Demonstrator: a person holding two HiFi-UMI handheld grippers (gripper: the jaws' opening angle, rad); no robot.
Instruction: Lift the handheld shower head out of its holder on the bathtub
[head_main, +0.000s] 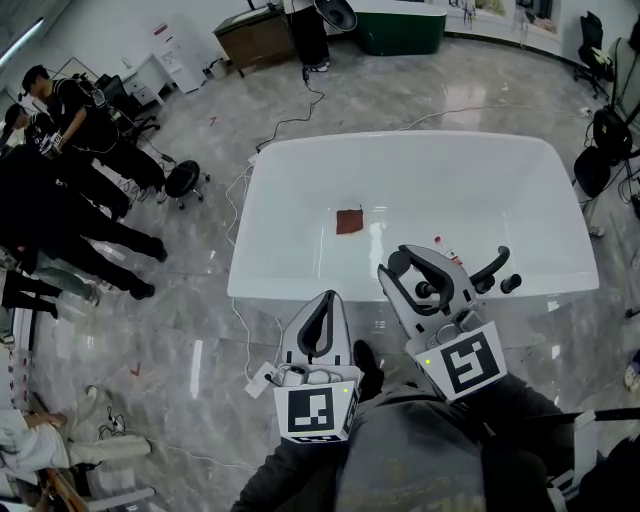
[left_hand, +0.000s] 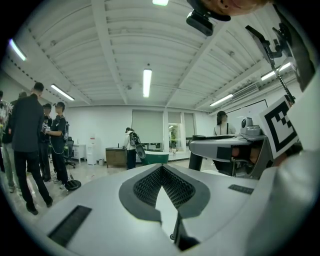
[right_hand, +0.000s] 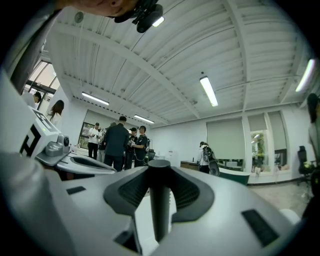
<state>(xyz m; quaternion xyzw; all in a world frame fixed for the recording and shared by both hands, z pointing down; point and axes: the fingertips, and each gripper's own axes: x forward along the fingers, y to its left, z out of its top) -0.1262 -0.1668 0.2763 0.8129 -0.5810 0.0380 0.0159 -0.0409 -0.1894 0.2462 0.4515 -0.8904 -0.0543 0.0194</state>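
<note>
A white bathtub (head_main: 262, 200) fills the middle of the head view. My right gripper (head_main: 418, 262) is over its near rim, shut on the dark stick-shaped shower head (head_main: 427, 291). In the right gripper view the shower head (right_hand: 159, 200) stands upright between the ribbed pads of this right gripper (right_hand: 159, 167). Just right of it on the rim are a dark curved fitting (head_main: 493, 266) and a round knob (head_main: 512, 283). My left gripper (head_main: 324, 300) hangs at the tub's near edge, shut with nothing in it. The left gripper (left_hand: 162, 168) shows its tips meeting.
A red-brown patch (head_main: 349, 220) lies on the tub floor. Several people (head_main: 60, 150) stand at the left beside a black stool (head_main: 185, 180). Cables and a power strip (head_main: 262, 378) lie on the floor near the tub. Black chairs (head_main: 605, 135) stand at the right.
</note>
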